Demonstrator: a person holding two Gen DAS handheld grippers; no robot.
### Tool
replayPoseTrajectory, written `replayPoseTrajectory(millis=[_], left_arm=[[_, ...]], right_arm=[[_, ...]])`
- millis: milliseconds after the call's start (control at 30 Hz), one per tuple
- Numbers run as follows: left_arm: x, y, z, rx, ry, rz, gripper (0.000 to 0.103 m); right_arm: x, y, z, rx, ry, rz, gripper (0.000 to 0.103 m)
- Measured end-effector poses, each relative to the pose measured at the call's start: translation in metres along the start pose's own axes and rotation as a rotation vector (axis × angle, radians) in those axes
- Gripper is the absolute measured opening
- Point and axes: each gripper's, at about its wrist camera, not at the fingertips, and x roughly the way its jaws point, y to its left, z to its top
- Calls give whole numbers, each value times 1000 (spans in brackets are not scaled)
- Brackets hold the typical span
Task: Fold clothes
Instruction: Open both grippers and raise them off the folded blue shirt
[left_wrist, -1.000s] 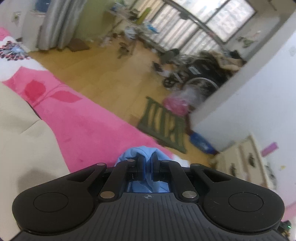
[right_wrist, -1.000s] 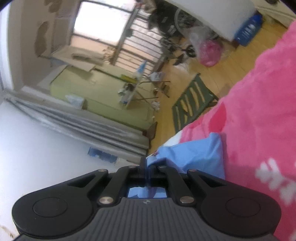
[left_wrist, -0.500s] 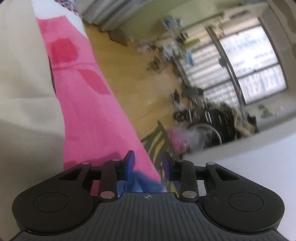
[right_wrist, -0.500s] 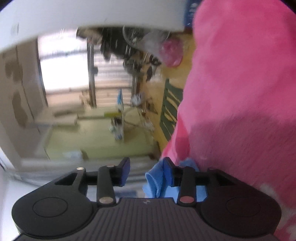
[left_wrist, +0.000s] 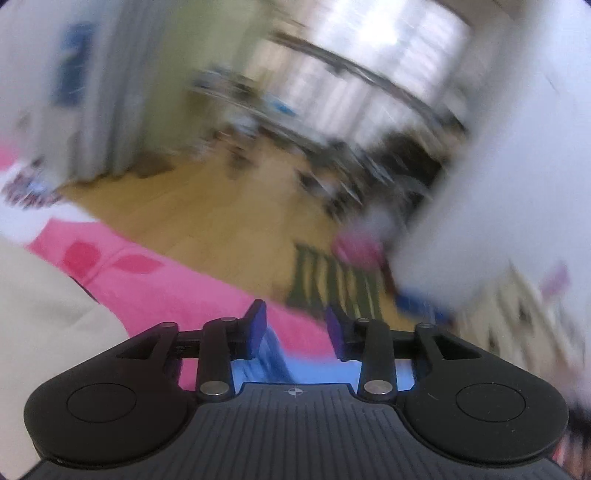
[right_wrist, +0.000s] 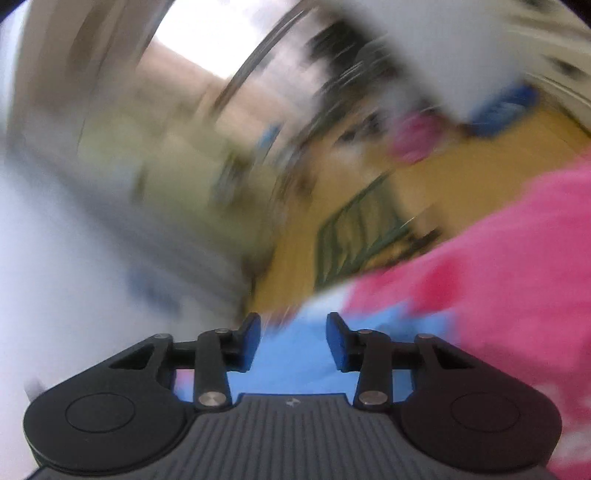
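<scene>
Having released blue cloth; tongs apart

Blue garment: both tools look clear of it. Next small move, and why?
Probably lift both tools a little further and steady them before re-grasping. The left tool and right tool have just let go; their jaws stand apart with nothing pinched. The blue garment lies below them on the pink blanket. Both views are badly blurred, so the next grasp point cannot be read yet.

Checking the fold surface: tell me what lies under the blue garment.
The pink blanket shows around the blue garment, evidently beneath it. What lies directly under the cloth is covered.
</scene>
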Motion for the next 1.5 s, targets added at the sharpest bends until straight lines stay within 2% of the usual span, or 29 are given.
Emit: replayPoseTrajectory(millis=[100,167,233,300,367,400,533,567,633,667,733,900,967,1033,1067,1133,1233,1367,1500], left_arm=[[-15,-30,-29,182,152,-15,38],[-22,-41,-55,300,221,-25,38],[-27,-41,-79,364,266,-31,38],[-28,-38,-98,389,309,-40,38],[-28,-28,-109,374,336,-32,38],[-28,-21,-111,356,347,-24,38],[-33,9,-115,277,372,5,38],[-37,14,-115,264,369,6,38],[-41,22,-115,246,359,8,38],[-43,25,-116,243,354,9,38],[-43,30,-115,246,347,9,38],[-47,34,-121,286,342,10,38],[-49,34,-124,291,340,17,38],[-53,38,-125,285,337,18,38],[-56,40,-125,284,333,17,39],[-60,45,-126,279,319,19,39],[-65,54,-126,261,302,-16,40],[-69,59,-125,288,263,-39,41],[-71,59,-123,287,240,-28,41]], right_arm=[[58,70,-20,-245,203,13,28],[98,106,-36,-377,325,-2,24],[128,127,-51,-480,404,-46,23],[152,135,-56,-539,444,-102,20],[169,131,-49,-533,450,-130,6],[175,127,-42,-533,441,-138,3],[179,111,3,-382,229,-238,5],[175,104,13,-325,159,-271,9],[165,99,23,-263,71,-290,10],[160,101,23,-260,63,-266,10],[156,113,15,-295,96,-192,11],[179,160,-27,-475,300,-34,11],[203,167,-33,-483,332,-44,11],[217,160,-26,-440,306,-125,9],[216,153,-19,-406,264,-181,8],[204,139,-1,-312,168,-274,14],[148,122,25,-222,76,-244,14],[50,105,34,-228,49,-269,17],[-46,70,6,-123,50,-356,22]])
